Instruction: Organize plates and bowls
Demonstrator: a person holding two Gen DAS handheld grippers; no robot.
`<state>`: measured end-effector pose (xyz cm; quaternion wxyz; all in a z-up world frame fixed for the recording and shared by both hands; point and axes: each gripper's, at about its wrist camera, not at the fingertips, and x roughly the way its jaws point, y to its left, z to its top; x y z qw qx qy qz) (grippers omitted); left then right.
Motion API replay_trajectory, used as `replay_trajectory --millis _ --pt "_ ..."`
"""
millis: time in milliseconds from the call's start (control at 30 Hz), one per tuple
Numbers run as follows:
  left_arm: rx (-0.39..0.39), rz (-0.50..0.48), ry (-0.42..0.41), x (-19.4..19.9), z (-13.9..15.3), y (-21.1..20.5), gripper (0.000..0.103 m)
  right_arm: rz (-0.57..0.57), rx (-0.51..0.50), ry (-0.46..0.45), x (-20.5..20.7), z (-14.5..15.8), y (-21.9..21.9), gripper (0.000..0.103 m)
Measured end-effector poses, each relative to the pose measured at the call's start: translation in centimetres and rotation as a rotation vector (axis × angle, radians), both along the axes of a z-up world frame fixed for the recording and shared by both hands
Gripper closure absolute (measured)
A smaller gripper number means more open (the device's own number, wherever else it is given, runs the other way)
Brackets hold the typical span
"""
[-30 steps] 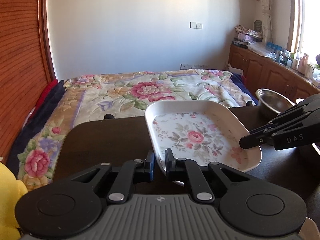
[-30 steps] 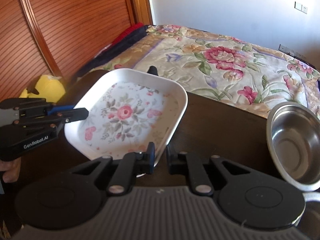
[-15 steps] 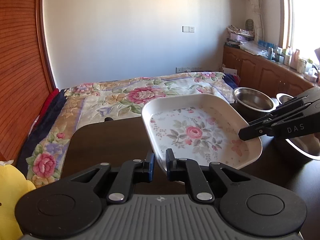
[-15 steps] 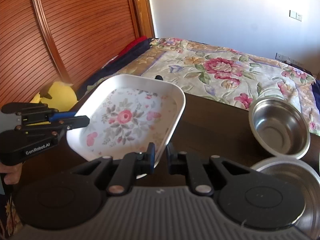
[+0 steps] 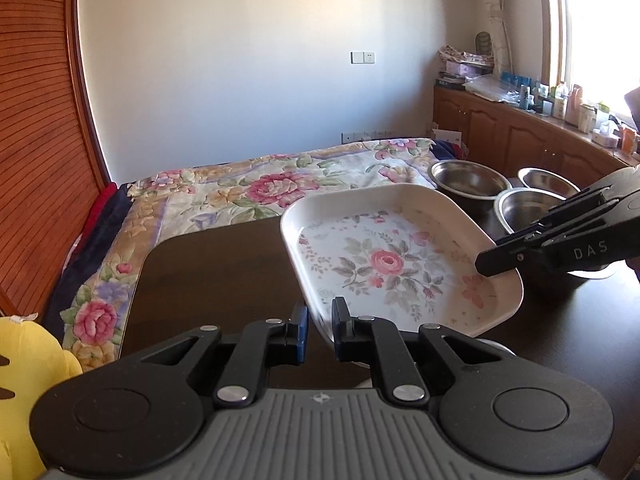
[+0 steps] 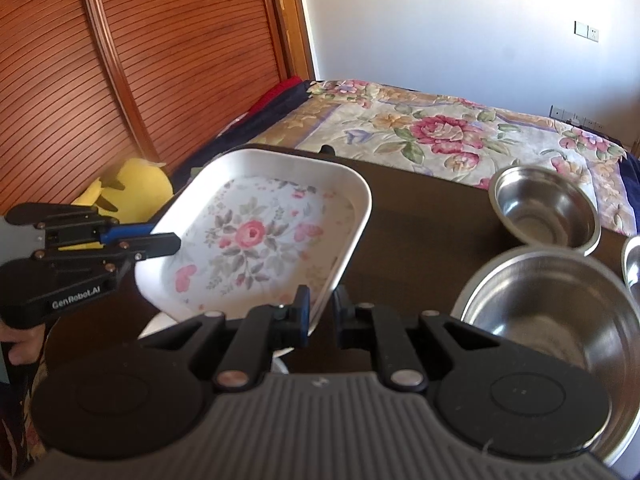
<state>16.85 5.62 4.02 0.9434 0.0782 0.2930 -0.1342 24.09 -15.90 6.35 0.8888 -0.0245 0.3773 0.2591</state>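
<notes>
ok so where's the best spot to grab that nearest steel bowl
Take the nearest steel bowl by its thin out-turned rim, one claw finger inside the wall and one outside, coming down from above on the near side. It sits upright and open, and its round wall looks too wide to span.

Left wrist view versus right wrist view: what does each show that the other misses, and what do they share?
Only the left wrist view shows the window-side cabinets with bottles, and all three steel bowls whole.
Only the right wrist view shows the slatted wooden door head-on and a hand on the left gripper's handle.
Both show the floral tray, held at opposite rims by the left gripper and right gripper, the dark table, the floral bedspread and a yellow plush toy.
</notes>
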Motion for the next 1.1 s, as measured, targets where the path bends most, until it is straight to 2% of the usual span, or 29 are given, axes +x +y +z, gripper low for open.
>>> replay_trajectory --millis 500,767,1100 --pt "-0.027 -0.015 0.012 -4.9 -1.7 -0.4 0.089 0.007 0.007 0.025 -4.0 -1.3 -0.8 0.089" --pt "-0.038 -0.016 0.009 -6.7 -2.2 0.0 0.089 0.028 0.026 0.005 -5.6 -1.3 -1.2 0.089" --pt "-0.064 -0.02 0.013 -8.9 -3.1 0.4 0.089 0.029 0.001 -0.048 -7.8 -2.1 -0.9 0.089"
